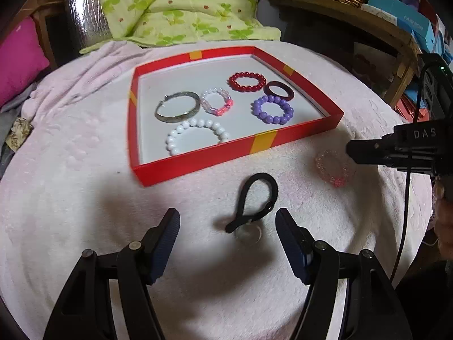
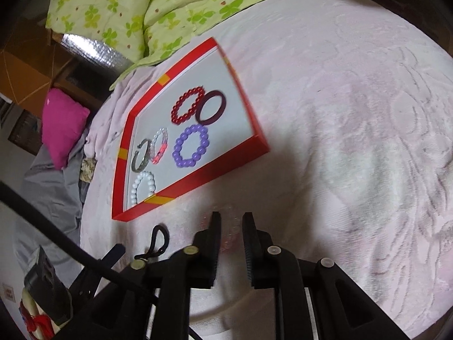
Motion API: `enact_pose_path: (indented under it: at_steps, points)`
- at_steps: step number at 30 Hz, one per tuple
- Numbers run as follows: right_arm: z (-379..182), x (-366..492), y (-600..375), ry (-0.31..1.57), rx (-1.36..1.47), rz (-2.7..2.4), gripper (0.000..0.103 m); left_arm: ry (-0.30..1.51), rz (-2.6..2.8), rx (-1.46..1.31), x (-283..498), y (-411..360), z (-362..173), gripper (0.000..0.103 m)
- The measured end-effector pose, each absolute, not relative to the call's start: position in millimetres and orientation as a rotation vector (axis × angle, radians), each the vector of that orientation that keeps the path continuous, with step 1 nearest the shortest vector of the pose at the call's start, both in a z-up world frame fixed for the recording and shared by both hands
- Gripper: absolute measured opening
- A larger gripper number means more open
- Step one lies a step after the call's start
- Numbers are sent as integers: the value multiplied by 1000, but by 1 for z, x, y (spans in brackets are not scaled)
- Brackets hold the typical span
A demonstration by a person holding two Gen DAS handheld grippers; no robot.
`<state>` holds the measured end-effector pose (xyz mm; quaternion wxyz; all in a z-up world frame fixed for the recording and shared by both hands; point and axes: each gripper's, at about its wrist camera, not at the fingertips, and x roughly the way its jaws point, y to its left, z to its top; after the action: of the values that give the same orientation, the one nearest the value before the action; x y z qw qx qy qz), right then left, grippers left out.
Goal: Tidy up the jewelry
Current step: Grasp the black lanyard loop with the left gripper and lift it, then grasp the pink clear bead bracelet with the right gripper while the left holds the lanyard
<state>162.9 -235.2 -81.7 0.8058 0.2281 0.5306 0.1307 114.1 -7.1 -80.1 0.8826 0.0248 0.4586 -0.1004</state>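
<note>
Six bracelets are already lying inside the red tray (image 1: 235, 153), spread out flat so none overlaps much: a white bead bracelet (image 1: 195, 136) at six o'clock, a silver bangle (image 1: 177, 107) at nine, a purple bead bracelet (image 1: 273, 109) at three, and a red bead bracelet (image 1: 247, 81) toward twelve. Two pieces are still waiting on the pale pink blanket (image 1: 70, 198) outside it, just below the tray's near wall.

One is a black strap loop (image 1: 256, 201), sitting right ahead of the left gripper (image 1: 228, 221), at its twelve o'clock. Those tongs are standing wide apart with nothing between them, tilting steeply down as if lining up to straddle the loop.

The other is a clear pink bead bracelet (image 1: 332, 168), at four o'clock from the tray. The right gripper (image 2: 231, 221) is pointing down at it, rolled to one side; its tongs are standing only a little apart, and the beads are showing faintly in the gap. Whether the pads are pressing on them I cannot tell, since that spot is blurring.
</note>
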Motion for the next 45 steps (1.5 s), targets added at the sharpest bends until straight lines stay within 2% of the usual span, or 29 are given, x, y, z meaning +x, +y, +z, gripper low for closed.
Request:
enact_pose_path:
  at_steps: [5,9,10,11,12,13,14,15,17,20,31,41,43,44,45]
  points:
    - [-93,167,-219,1173,404,240,21,982,-226,14,124,-9,-89,71]
    - [-91,164,-206,1130,283,220,19,985,-250,-31,124,-7,-93,69]
    - [-90,162,-202,1120,243,210,15,980,-265,-40,123,-8,-94,64]
    - [-89,162,-199,1113,211,202,13,978,-272,-39,123,-8,-94,50]
    - [-88,160,-195,1102,179,195,12,977,-274,-33,122,-9,-94,41]
    - [-87,160,-194,1094,170,193,12,971,-280,-27,120,-9,-94,38]
    - [-86,159,-194,1089,171,196,11,969,-286,-28,119,-8,-93,27]
    - [-85,158,-193,1085,175,200,11,969,-292,-33,118,-8,-93,23]
    - [-83,158,-192,1078,180,207,10,967,-299,-47,116,-4,-92,23]
    - [-79,157,-189,1072,196,220,9,963,-297,-49,115,2,-91,14]
    - [-85,156,-167,1117,193,258,9,950,-303,-62,96,29,-76,14]
    - [-89,158,-162,1128,182,240,9,993,-264,-24,92,33,-86,14]
    - [-90,159,-161,1127,187,240,9,1012,-259,-19,94,31,-89,16]
    - [-90,158,-163,1127,190,242,10,1020,-259,-14,95,29,-91,22]
    - [-90,158,-163,1127,194,243,10,1024,-260,-9,95,27,-92,35]
